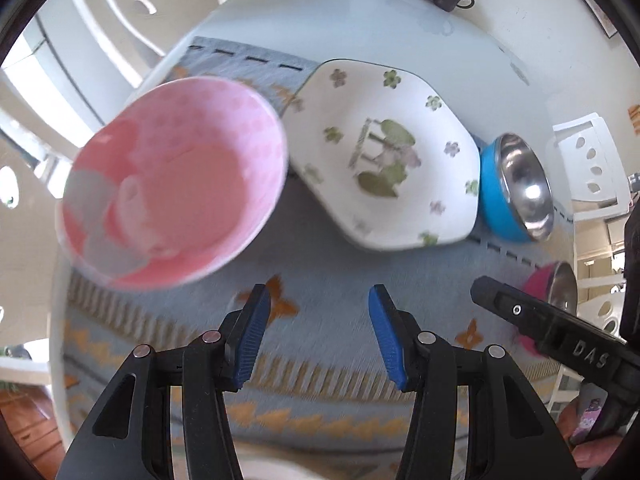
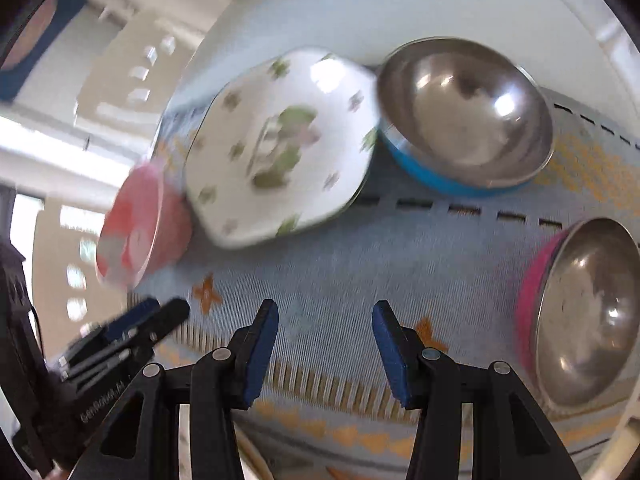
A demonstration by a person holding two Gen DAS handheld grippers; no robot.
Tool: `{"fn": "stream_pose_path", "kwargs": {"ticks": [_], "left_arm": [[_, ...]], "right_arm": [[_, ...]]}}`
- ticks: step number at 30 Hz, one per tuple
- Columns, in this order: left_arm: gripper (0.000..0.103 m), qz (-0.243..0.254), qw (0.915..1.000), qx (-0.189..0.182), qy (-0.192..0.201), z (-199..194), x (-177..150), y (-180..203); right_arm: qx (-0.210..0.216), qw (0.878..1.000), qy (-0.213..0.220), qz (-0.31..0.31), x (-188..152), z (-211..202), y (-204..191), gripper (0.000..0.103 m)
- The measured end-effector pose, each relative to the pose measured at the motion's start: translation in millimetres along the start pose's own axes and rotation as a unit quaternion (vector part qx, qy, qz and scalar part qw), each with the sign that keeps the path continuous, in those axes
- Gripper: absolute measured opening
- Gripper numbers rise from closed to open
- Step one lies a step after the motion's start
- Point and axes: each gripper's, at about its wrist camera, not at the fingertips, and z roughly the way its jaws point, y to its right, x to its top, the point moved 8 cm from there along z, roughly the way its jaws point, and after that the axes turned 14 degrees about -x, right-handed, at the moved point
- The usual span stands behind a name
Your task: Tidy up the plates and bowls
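Since every piece here is hard and glossy, the dishes will likely slide under the pads and must be pinched at the rim, one pad inside the wall and one outside. At the middle of the left wrist view lies the white plate (image 1: 384, 156), flower-printed, many-sided, probably ceramic: stiff, fairly heavy, and apt to chip if set down hard; its raised edge nearest the camera looks the easiest place to take it. Left of it, seeming to overlap its edge, sits the pink bowl (image 1: 172, 188), deep and thin-walled, also breakable; its near rim is free. At the plate's right edge is the blue bowl (image 1: 516, 188) with a steel lining, and lower right the magenta bowl (image 2: 580, 312), steel-lined too; both look light and tough but slick. All rest on a pale blue woven mat (image 1: 328, 280) over a white table (image 1: 380, 20); a vase, a red dish and a dark cup stand far off at the top of the frame. The left gripper (image 1: 320, 324) hovers above the mat with jaws spread and nothing between them; the right gripper (image 2: 326, 340) likewise is apart and empty
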Motion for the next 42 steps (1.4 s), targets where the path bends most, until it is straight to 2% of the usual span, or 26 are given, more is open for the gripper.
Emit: {"fn": "stream_pose_path", "kwargs": {"ticks": [3, 6, 8, 10, 11, 12, 17, 19, 21, 27, 29, 34, 42], "left_arm": [[0.049, -0.007, 0.9998, -0.016, -0.002, 14, 11, 5], [0.045, -0.013, 0.9994, -0.032, 0.005, 22, 21, 9], [0.043, -0.018, 0.9994, -0.03, 0.009, 27, 28, 10], [0.043, -0.019, 0.9993, -0.032, 0.009, 33, 33, 11], [0.042, -0.021, 0.9994, -0.027, 0.006, 37, 35, 10], [0.034, -0.021, 0.9995, -0.022, 0.004, 40, 36, 10], [0.034, 0.007, 0.9996, 0.026, 0.004, 47, 39, 16], [0.035, 0.012, 0.9993, 0.035, 0.007, 48, 39, 18], [0.035, 0.009, 0.9993, 0.036, 0.008, 48, 39, 19], [0.035, 0.012, 0.9994, 0.03, 0.006, 47, 38, 20], [0.035, 0.008, 0.9997, 0.023, 0.006, 47, 37, 18], [0.035, 0.012, 0.9994, 0.034, -0.002, 44, 30, 11], [0.035, 0.013, 0.9994, 0.021, -0.022, 37, -5, 12]], "right_arm": [[0.031, 0.999, -0.001, 0.038, 20, 6, 6, 0.048], [0.046, 0.998, 0.003, 0.048, 35, 14, 2, 0.048], [0.044, 0.998, 0.005, 0.047, 41, 20, -3, 0.048], [0.022, 0.999, 0.008, 0.041, 45, 29, -5, 0.048], [0.018, 0.999, 0.007, 0.04, 45, 33, -6, 0.048], [0.016, 0.999, 0.006, 0.04, 46, 38, -8, 0.048], [-0.014, 0.999, 0.024, 0.024, 56, 55, -13, 0.047], [-0.028, 0.999, 0.037, 0.01, 61, 55, -17, 0.039], [-0.016, 0.999, 0.042, 0.005, 63, 55, -20, 0.027], [-0.019, 0.999, 0.037, -0.001, 66, 58, -22, 0.027], [-0.015, 0.999, 0.033, 0.001, 64, 58, -21, 0.026], [-0.01, 1.0, 0.017, -0.007, 47, 54, -23, 0.026], [-0.003, 1.0, -0.003, 0.0, 13, 50, -15, 0.026]]}}
